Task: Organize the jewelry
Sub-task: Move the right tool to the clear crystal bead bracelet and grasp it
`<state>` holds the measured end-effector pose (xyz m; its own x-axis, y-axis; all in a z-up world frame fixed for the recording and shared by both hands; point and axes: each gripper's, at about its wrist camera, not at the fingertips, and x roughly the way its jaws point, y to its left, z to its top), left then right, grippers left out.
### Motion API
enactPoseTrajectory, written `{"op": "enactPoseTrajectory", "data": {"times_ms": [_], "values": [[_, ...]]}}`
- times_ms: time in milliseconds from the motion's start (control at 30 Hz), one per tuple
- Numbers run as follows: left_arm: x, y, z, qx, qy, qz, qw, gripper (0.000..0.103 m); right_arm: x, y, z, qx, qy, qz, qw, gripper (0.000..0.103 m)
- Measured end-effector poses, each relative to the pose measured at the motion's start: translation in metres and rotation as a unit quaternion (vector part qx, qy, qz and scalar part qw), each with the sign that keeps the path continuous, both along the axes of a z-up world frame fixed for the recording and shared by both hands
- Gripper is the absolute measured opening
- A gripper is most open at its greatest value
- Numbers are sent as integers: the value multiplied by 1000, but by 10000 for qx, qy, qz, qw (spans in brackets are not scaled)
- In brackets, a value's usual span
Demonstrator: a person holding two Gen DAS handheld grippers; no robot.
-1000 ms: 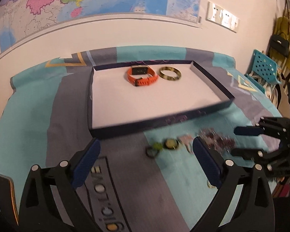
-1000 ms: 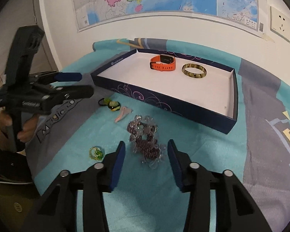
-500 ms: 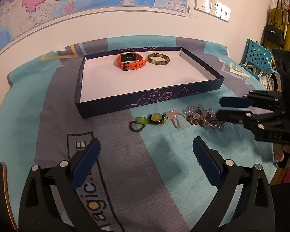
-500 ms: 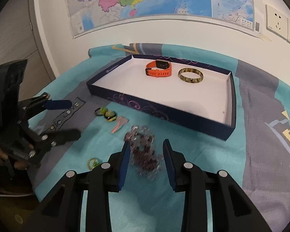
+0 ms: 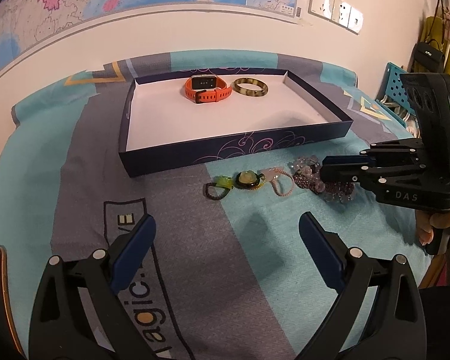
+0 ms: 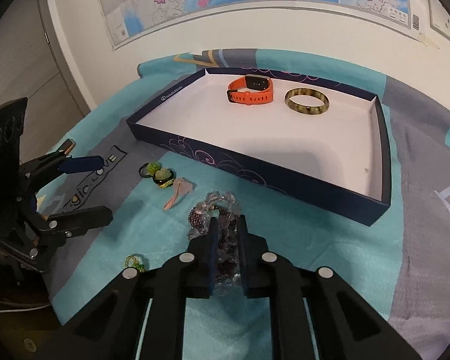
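Note:
A heap of purple and clear beaded bracelets (image 6: 216, 207) lies on the teal cloth in front of the navy tray (image 6: 255, 177). My right gripper (image 6: 227, 225) is closing on it, and the pads press on the beads between them. From the left wrist view, the right gripper (image 5: 330, 169) reaches the beaded bracelets (image 5: 306, 177) from the right. My left gripper (image 5: 226, 225) hovers open over the cloth, holding nothing. Inside the tray (image 5: 225, 150) lie an orange watch (image 6: 250, 90) and a mottled bangle (image 6: 306, 102).
A green hair tie (image 6: 148, 168), a green stone pendant (image 6: 163, 177) and a pink clip (image 6: 177, 193) lie in a row left of the beads. A small green ring (image 6: 133, 262) sits near the cloth's front edge. A person's hand (image 5: 435, 225) holds the right gripper.
My right gripper's jaws went from wide on both sides of the bead heap to pinched onto it, edging forward. The left gripper stayed open.

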<state>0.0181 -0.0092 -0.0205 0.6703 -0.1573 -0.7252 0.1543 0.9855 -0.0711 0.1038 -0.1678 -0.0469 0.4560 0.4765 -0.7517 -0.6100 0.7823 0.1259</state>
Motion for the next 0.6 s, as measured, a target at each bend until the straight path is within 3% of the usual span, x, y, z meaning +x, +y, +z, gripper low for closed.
{"op": "enactPoseTrajectory", "data": {"times_ms": [233,500,600], "values": [[-1,-3,2,7,-39,-94,9999,93,-6,-20,17,476,-76,-164,9987,6],[-2,-18,2,20,-42,-416,9991,85,-20,-37,49,975,-350,-226,9944,6],[-1,-22,1,26,-30,-491,9988,82,-24,-41,65,1202,-477,-172,9915,0]]}}
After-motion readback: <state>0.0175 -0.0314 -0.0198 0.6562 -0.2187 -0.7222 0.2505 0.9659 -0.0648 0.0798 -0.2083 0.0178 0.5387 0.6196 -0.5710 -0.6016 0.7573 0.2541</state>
